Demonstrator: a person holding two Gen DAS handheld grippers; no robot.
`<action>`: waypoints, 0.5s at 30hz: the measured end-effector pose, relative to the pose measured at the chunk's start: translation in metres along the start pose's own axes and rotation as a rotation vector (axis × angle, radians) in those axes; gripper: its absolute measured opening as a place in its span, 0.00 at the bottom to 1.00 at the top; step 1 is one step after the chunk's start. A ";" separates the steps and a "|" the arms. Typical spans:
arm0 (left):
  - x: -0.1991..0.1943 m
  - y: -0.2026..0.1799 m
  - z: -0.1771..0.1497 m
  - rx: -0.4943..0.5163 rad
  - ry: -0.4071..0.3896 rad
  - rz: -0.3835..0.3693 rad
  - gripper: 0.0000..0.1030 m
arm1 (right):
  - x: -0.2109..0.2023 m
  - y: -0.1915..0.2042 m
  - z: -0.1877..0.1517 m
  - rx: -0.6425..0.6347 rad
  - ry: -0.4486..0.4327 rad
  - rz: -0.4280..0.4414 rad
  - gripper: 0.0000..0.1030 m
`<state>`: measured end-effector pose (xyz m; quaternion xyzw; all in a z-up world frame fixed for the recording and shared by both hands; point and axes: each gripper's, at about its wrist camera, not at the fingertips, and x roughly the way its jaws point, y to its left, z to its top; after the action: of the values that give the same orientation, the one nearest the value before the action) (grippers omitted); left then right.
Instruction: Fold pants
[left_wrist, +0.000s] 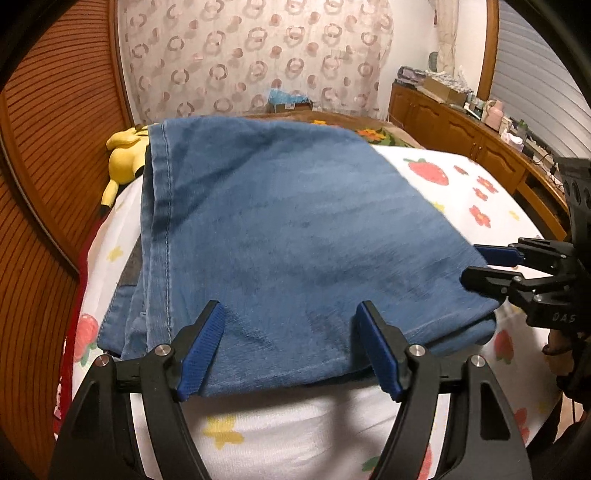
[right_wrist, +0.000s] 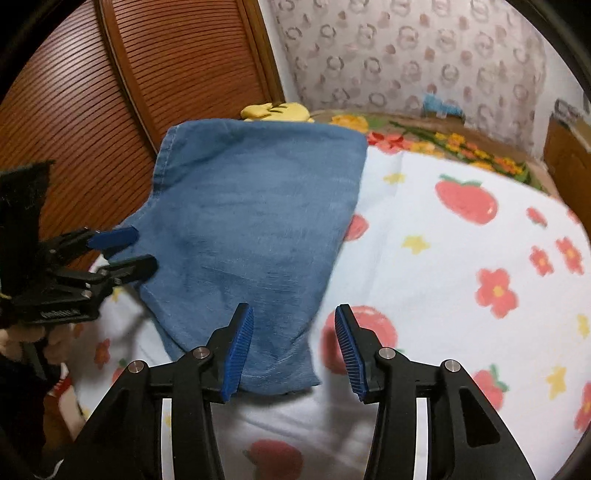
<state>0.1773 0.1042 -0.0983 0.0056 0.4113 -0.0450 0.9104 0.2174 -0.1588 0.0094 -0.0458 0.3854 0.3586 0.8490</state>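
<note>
Strawberry-and-flower bedding (left_wrist: 461, 192) covers the bed where the folded blue pants (left_wrist: 280, 236) lie, and every place below is given from those pants.

Nearest me, my left claw (left_wrist: 291, 350) stands wide apart over the near hem, gripping nothing, its blue pads (left_wrist: 201, 354) just above the denim. My right claw (right_wrist: 293, 354) is also spread apart and empty; one pad (right_wrist: 238, 354) overlaps the pants' near corner while the other hangs over bare bedding beside them.

Only the left wrist view shows the stitched side seam running along the pants' left edge, darker layers peeking out beneath it, and a wooden cabinet (left_wrist: 458, 129) with clutter well off to the right. Only the right wrist view shows the pants' right edge ending cleanly, with a broad spread of bedding (right_wrist: 461, 258) beyond it.

On the left, the pants run close to the bed's edge, near a slatted wooden door (right_wrist: 110, 92).

The long axis runs away from me, the far end reaching a yellow plush toy (left_wrist: 123, 155) and a floral blanket (right_wrist: 443, 142), before a patterned curtain (left_wrist: 255, 55).
</note>
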 end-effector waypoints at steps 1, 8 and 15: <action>0.001 0.001 -0.001 0.000 0.001 -0.002 0.72 | 0.003 -0.001 0.005 0.006 0.004 0.007 0.47; 0.001 0.000 -0.005 0.012 -0.005 -0.005 0.72 | 0.007 -0.010 0.008 0.039 0.020 0.009 0.53; 0.002 0.000 -0.007 0.017 -0.007 -0.007 0.72 | 0.015 -0.001 0.003 0.055 0.028 0.047 0.40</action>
<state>0.1734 0.1039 -0.1047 0.0118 0.4076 -0.0520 0.9116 0.2267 -0.1501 0.0012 -0.0181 0.4079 0.3672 0.8357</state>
